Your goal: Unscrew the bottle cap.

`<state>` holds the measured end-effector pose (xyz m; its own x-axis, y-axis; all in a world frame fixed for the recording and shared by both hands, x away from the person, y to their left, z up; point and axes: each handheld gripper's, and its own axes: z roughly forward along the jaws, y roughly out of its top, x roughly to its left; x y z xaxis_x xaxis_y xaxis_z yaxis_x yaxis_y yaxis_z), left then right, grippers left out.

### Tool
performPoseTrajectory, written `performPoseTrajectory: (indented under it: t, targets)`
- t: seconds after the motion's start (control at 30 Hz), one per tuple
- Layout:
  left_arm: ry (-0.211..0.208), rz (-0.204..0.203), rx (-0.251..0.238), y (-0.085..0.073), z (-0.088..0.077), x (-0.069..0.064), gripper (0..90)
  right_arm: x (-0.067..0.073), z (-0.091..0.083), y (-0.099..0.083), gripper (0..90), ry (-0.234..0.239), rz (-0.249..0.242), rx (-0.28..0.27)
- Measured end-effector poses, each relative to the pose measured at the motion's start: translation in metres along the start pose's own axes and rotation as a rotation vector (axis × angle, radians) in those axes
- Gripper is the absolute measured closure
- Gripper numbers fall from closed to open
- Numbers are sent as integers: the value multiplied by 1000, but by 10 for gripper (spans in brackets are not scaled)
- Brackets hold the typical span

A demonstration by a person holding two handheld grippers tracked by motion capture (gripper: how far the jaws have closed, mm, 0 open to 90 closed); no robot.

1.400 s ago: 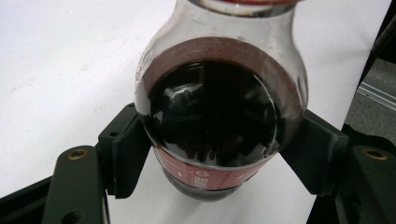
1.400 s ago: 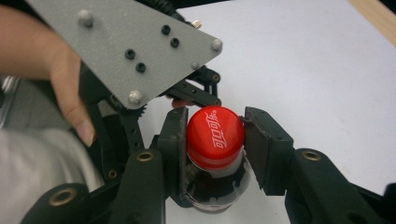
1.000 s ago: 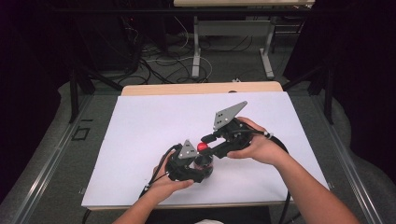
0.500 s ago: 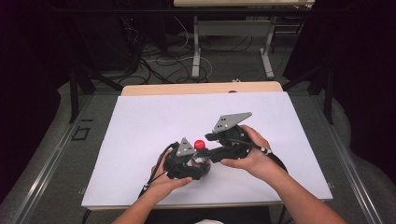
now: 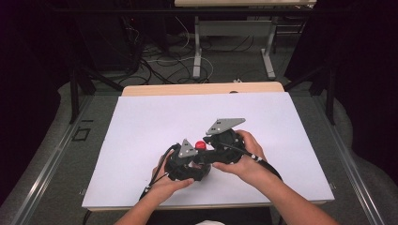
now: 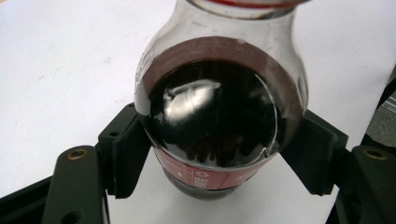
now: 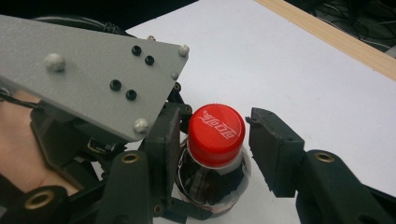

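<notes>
A small cola bottle (image 6: pixel 210 121) with dark drink and a red cap (image 7: pixel 216 128) stands on the white sheet (image 5: pixel 141 131). My left gripper (image 6: pixel 217 154) is shut on its round body, one pad pressing on each side. My right gripper (image 7: pixel 215 140) straddles the red cap (image 5: pixel 200 144) from the right. Its jaws have just been closing with the cap between them. One pad (image 7: pixel 166 140) sits against the cap, while the other pad (image 7: pixel 273 149) stands a small gap off. In the high view, the left gripper (image 5: pixel 197 163) and right gripper (image 5: pixel 204 149) meet at the bottle near the sheet's front middle.
The white sheet covers a wooden table whose bare far edge (image 5: pixel 202 89) shows at the back. The left gripper's grey plate (image 7: pixel 88 70) looms close beside the right gripper's jaws. Table legs and cables lie on the floor beyond (image 5: pixel 197 56).
The right hand has carried its gripper leftward and slightly down to the bottle's cap, and its jaws now flank the cap. The left hand and the bottle have stayed put.
</notes>
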<state>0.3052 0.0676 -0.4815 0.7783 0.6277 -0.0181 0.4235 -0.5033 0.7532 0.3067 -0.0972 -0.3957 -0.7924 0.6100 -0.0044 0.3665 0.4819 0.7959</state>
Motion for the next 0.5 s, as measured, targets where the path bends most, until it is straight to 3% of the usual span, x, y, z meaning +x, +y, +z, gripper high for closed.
performPoseTrajectory:
  t: [0.13,0.23,0.33,0.4,0.47,0.5]
  targets:
    - [-6,-2,-4,0,-1,0,299,1,2,1,605,-10,-15,11]
    - [-8,0,-6,0,-2,1,299,-1,2,3,609,15,-42,14]
    - [-17,17,1,0,-3,1,299,-8,2,4,611,83,-106,24]
    - [-43,24,31,1,-5,1,299,-16,2,6,612,150,-173,42]
    - [-38,18,4,0,-3,-1,299,-24,3,7,612,212,-193,44]
    - [-43,24,3,0,-3,-1,299,-27,2,8,612,243,-238,54]
